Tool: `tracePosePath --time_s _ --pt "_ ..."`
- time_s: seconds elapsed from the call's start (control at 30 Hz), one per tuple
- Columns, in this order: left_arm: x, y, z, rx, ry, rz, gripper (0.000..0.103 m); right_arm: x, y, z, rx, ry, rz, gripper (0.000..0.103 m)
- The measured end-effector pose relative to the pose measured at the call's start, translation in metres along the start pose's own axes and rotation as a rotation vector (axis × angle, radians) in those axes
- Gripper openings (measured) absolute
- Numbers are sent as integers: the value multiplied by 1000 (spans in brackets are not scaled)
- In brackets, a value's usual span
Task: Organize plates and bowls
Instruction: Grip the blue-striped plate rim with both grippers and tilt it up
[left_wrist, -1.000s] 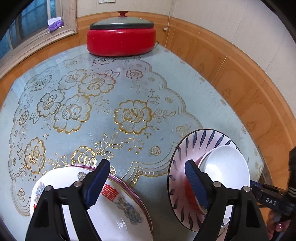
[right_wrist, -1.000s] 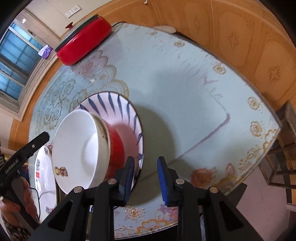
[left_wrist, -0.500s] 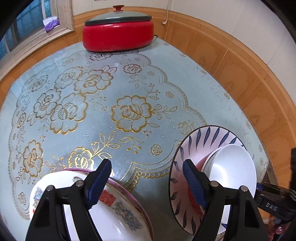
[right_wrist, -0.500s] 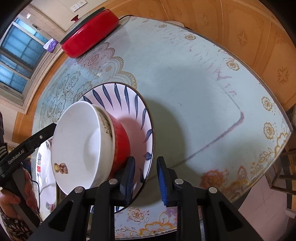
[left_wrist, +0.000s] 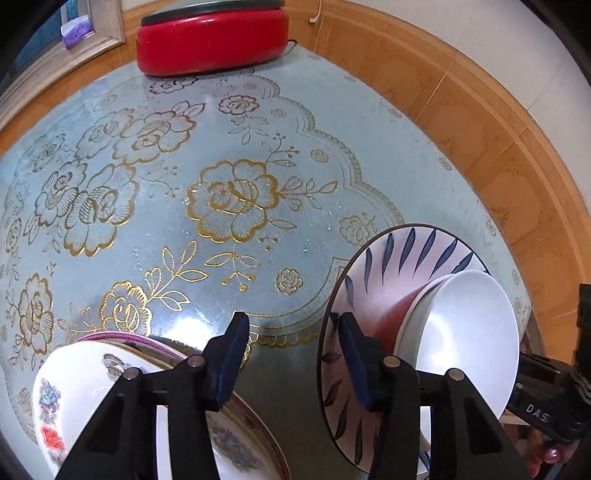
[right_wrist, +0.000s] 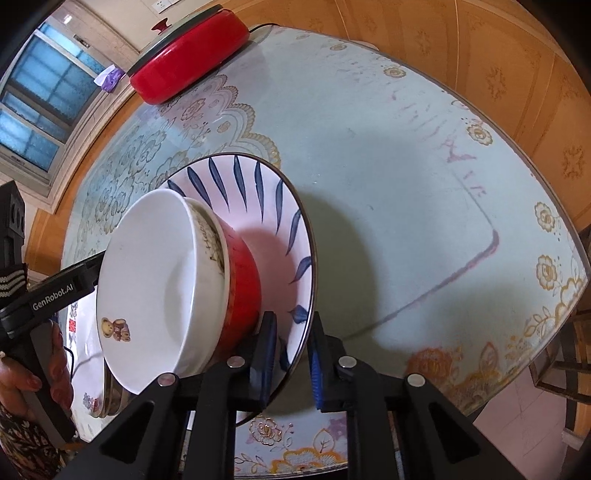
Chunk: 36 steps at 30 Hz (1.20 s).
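In the left wrist view, my left gripper (left_wrist: 290, 363) has dropped closer to the pale blue glass-topped worktop (left_wrist: 258, 129) than a second ago, and its jaws are closing from wide to about half, with nothing but bare surface between them. The white floral bowl with a purple rim (left_wrist: 110, 398) lies beneath the left-side finger, untouched. The round white plate with blue leaf strokes (left_wrist: 399, 254) sits beside the other finger, tilted up off the worktop, the stacked bowls riding on it. I read that as the plate being lifted while my left hand lines up on the floral bowl.

In the right wrist view, my right gripper (right_wrist: 290, 363) has narrowed its jaws onto the plate's near rim, pads pressing either face. The red bowl (right_wrist: 243, 280) and the white bowl with a teddy bear print (right_wrist: 155, 280) nested in it lean steeply and could slide. The red lidded electric pot (right_wrist: 188, 62) stands well apart at the far edge, no obstacle. The left gripper's body crowds the stack's left side.
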<state>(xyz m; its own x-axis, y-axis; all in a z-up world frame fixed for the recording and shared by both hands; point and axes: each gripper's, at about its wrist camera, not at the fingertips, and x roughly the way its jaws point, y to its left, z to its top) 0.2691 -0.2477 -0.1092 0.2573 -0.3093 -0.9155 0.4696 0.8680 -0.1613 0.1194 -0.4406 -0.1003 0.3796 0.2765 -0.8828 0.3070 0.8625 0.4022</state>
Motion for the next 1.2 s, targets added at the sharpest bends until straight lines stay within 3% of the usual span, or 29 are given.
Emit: tracePosePath --time_s 0.53,0.7,0.77,0.87,1.2 --pt "-3 1 -4 8 40 -3 47 3 -5 3 14 25 39 13" --pt "-1 1 -4 -30 44 -35 37 1 -6 6 3 9 36 9" --pt "-1 -3 -3 -37 44 -54 23 0 -6 9 -9 1 24 8" --pt "-3 -13 0 -11 22 -36 13 1 -7 16 -11 -4 29 7" --pt "12 -12 14 -109 15 -82 12 5 -22 45 19 -31 64 6"
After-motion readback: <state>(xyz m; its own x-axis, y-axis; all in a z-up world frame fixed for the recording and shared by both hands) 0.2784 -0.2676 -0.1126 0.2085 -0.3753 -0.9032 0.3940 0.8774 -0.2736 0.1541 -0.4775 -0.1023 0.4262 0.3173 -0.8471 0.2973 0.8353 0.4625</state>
